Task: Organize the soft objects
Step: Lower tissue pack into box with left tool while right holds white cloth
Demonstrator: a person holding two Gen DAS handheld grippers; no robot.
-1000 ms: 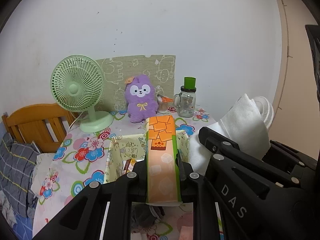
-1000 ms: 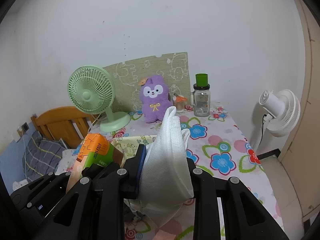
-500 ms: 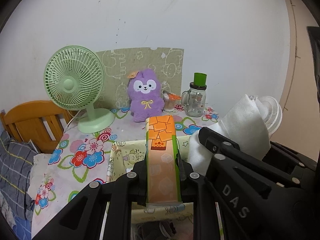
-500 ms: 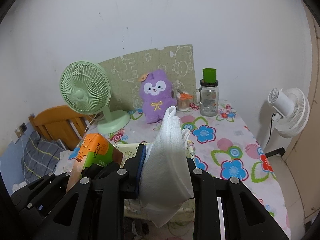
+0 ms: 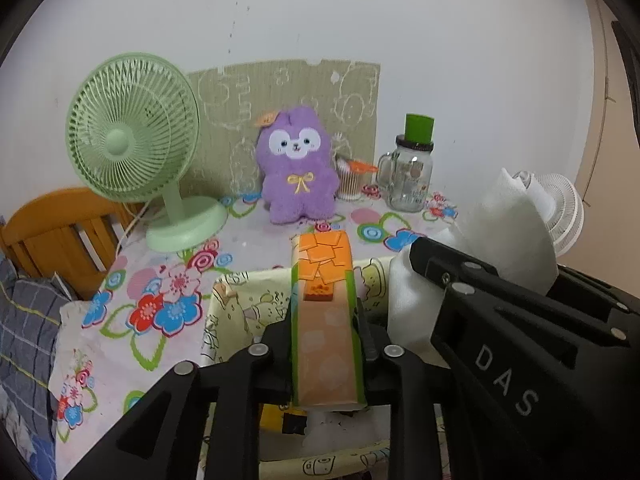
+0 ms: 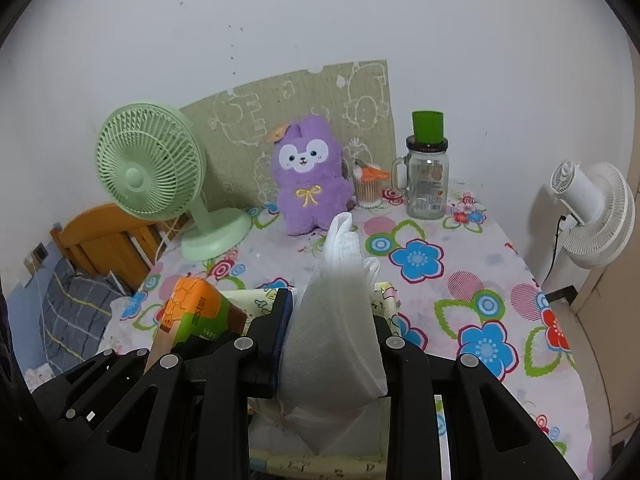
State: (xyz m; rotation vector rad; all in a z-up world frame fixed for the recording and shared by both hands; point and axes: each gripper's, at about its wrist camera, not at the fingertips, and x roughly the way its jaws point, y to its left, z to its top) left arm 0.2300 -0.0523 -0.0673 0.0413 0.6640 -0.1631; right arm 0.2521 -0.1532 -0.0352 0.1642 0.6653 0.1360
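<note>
An orange and green soft tissue pack [image 5: 322, 264] stands between the pads of my left gripper [image 5: 322, 320]. Its jaws are opening, and the pads still touch the pack's sides. Just to its right, my right gripper [image 6: 330, 320] is shut on a folded white cloth [image 6: 336, 300] that sticks up and hangs below the fingers. The cloth [image 5: 512, 232] also shows in the left wrist view, and the pack [image 6: 200, 304] in the right wrist view. Both grippers hover side by side over a yellow cartoon-print fabric bin [image 5: 240, 304] on the floral table.
At the back of the table stand a green desk fan [image 5: 132, 140], a purple plush [image 5: 298, 168], a cup of cotton swabs [image 5: 352, 184] and a glass jar with a green lid [image 5: 412, 176]. A white fan [image 6: 592, 216] stands right of the table, a wooden bed frame [image 5: 56, 232] left.
Both grippers moved forward and down over the yellow bin, so the fan, plush and jar look nearer. The left jaws stand slightly wider around the pack.
</note>
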